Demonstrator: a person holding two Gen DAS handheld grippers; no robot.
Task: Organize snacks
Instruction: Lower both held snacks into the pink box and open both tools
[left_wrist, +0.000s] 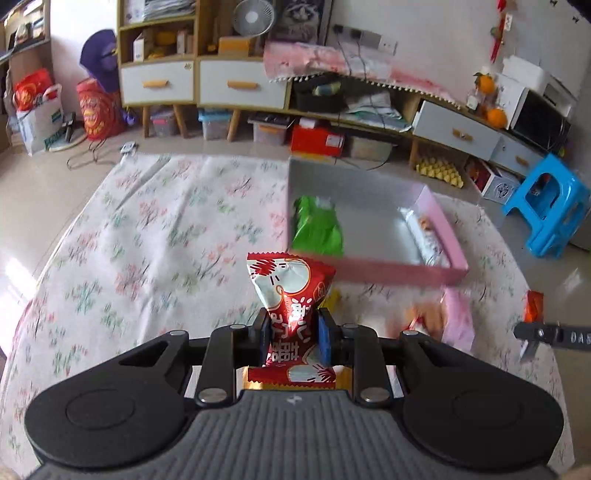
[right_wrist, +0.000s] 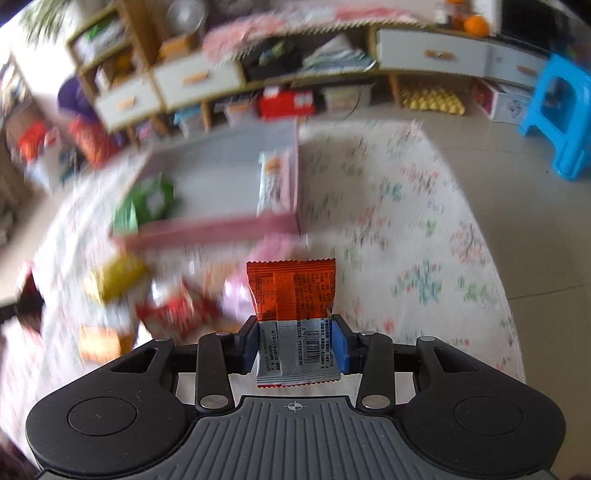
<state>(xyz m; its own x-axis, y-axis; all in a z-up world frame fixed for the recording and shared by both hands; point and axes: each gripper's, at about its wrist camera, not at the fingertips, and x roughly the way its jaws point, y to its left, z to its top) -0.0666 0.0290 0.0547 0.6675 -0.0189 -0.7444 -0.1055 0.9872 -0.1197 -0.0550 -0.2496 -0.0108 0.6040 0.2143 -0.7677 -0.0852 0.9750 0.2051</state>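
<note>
The red packet (left_wrist: 291, 317) is pinched in the left gripper (left_wrist: 292, 334), the orange packet (right_wrist: 293, 295) in the right gripper (right_wrist: 294, 343), both short of the pink box (left_wrist: 439, 275) ahead. Each is held only near its tail, so a quick swing could slip one onto the loose snacks (right_wrist: 177, 306) below, or release could come before the box wall is cleared.

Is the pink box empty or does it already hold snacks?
Not empty. The pink box holds a green packet at its left side and a white wrapped snack along its right wall.
</note>
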